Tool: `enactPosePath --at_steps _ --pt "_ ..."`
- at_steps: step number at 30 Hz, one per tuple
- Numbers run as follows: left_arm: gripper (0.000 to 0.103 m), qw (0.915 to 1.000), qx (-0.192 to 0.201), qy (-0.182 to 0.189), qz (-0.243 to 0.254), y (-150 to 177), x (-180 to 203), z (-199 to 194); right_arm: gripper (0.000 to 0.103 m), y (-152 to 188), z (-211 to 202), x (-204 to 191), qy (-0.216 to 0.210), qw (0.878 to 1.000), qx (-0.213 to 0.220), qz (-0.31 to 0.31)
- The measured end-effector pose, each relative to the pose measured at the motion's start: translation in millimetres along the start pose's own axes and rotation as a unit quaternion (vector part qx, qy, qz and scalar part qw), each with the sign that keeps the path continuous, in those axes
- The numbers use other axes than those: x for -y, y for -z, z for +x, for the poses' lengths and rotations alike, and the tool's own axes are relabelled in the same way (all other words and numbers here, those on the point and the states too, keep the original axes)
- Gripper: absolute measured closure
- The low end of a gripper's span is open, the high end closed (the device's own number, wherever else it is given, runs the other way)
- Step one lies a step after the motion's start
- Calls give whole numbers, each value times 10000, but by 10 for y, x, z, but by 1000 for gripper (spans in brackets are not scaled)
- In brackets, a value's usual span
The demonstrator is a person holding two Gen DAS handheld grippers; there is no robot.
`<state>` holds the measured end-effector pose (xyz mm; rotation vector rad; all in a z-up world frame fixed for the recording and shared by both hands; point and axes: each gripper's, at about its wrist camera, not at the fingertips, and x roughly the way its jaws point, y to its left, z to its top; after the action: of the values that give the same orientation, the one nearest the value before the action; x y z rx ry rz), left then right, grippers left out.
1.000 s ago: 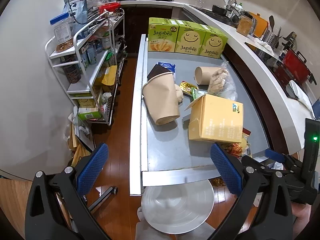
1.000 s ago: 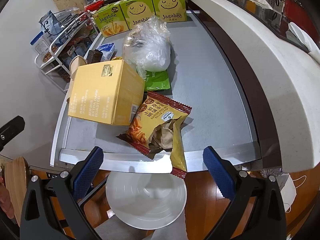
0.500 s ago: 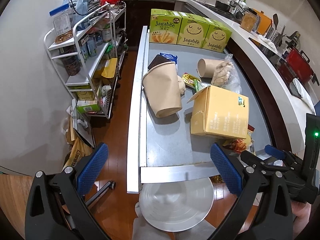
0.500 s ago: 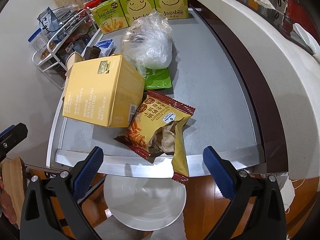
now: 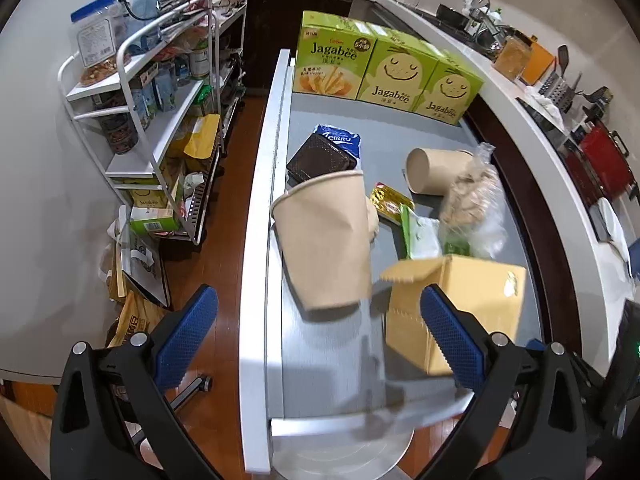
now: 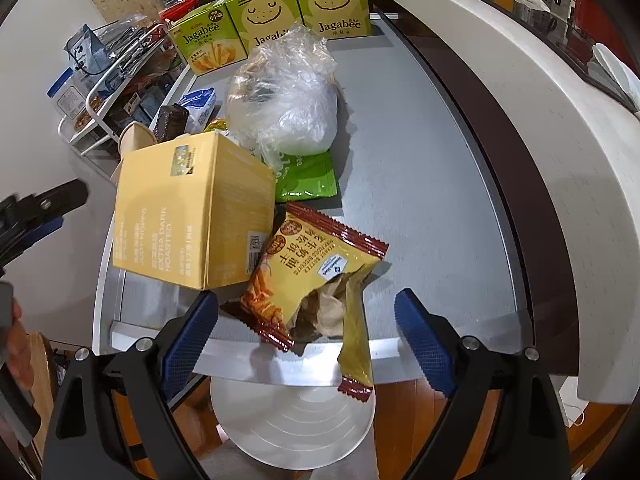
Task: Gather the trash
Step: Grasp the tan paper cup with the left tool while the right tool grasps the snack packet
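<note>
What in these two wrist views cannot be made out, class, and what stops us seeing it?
- Bin: both views show only part of its rim; the counter edge covers the rest, contents unseen.
- Big cup, left view: motion blur; its inside faces away.
- Yellow box: contents hidden by its walls; the left view's open flap is blurred.
- Plastic bag: contents unclear through crinkled film.
- Snack bag, left view: hidden behind the box.

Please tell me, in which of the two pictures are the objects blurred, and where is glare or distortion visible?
Left wrist view: motion blur smears the big paper cup, the yellow box and the table's near edge, while the left tool stays sharp. Right wrist view: mostly sharp; glare on the clear plastic bag; slight blur on the box's side text. Both: fisheye bending, dark corners.
</note>
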<state>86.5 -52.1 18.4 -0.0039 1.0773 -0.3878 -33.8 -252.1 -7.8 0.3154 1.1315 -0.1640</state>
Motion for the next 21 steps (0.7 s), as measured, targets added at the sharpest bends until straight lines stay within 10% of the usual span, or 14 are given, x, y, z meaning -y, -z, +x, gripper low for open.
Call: enactPosePath --at_steps 9,21 --pt "9 9992 -352 98 -131 -132 17 382 15 -42 197 -126 46 9992 -212 -350" --pt "33 9975 -637 314 5 -155 41 680 51 -155 347 14 142 9972 -396 -620"
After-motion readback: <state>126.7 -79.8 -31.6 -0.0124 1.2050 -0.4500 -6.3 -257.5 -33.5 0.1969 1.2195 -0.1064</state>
